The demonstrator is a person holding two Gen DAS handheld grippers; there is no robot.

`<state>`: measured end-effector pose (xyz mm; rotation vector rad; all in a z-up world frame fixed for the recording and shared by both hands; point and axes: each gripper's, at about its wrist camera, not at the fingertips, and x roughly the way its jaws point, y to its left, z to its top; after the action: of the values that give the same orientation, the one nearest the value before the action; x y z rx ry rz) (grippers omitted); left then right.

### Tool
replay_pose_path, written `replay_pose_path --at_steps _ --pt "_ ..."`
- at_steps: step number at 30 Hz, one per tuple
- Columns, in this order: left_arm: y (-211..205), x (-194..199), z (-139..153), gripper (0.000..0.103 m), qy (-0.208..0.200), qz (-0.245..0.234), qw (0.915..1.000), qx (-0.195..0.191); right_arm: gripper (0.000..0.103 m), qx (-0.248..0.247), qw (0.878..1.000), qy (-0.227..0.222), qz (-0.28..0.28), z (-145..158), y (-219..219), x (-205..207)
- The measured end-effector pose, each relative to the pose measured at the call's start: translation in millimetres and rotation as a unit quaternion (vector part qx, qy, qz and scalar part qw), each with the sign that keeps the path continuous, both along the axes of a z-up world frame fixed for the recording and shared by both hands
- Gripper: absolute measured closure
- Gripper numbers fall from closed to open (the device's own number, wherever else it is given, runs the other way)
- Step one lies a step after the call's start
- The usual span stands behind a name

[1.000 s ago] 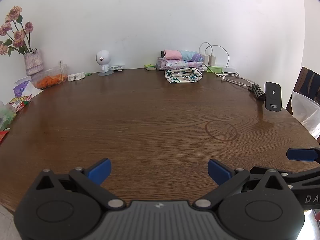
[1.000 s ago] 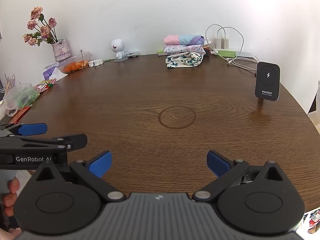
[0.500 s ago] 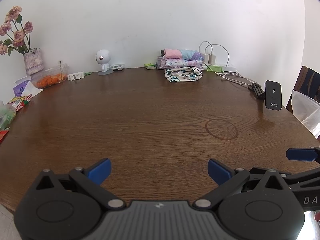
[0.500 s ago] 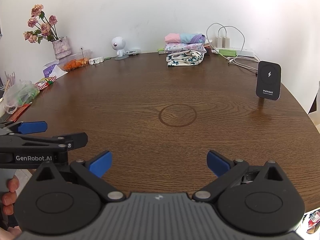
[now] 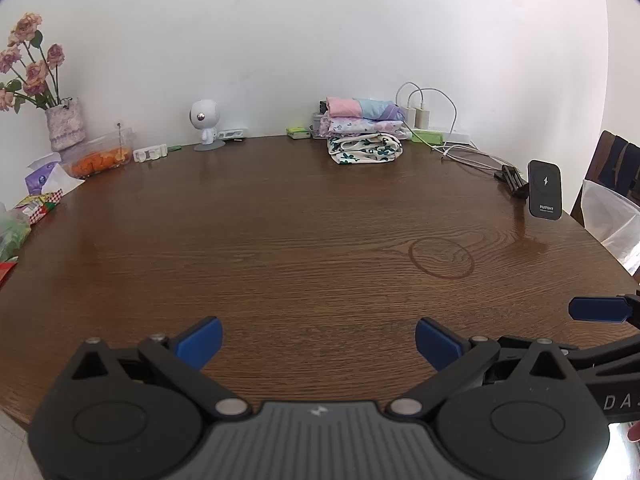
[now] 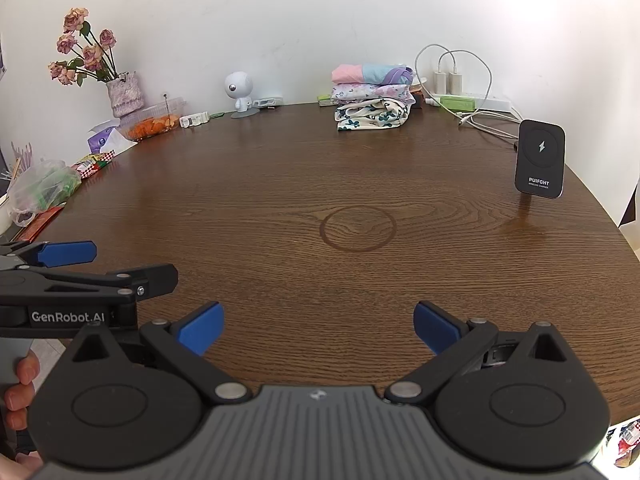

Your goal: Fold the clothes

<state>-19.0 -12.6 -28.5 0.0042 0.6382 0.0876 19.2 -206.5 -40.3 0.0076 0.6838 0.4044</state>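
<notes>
- Left gripper (image 5: 318,338): fingers spread wide, holding nothing, above the table (image 5: 280,240).
- Right gripper (image 6: 318,326): likewise spread and empty.
- Folded clothes (image 5: 362,136) lie stacked far ahead of both, slightly right.

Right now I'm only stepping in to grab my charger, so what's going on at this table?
A person holds a hand-held gripper in each hand at the near edge of the round wooden table. The left hand-held gripper and the right hand-held gripper are both open and hold nothing. Three folded garments sit in a stack of clothes at the far edge by the wall. No unfolded garment is in view. Your black wireless charger stands upright on the right side, untouched.
</notes>
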Motion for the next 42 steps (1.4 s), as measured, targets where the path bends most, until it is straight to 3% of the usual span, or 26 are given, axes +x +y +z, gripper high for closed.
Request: replay_pose_path --at_steps 42 --pt "-2.7 2.6 -1.7 0.000 0.005 0.000 1.0000 0.002 0.000 0.004 1.000 0.003 0.003 -1.2 -2.8 4.2"
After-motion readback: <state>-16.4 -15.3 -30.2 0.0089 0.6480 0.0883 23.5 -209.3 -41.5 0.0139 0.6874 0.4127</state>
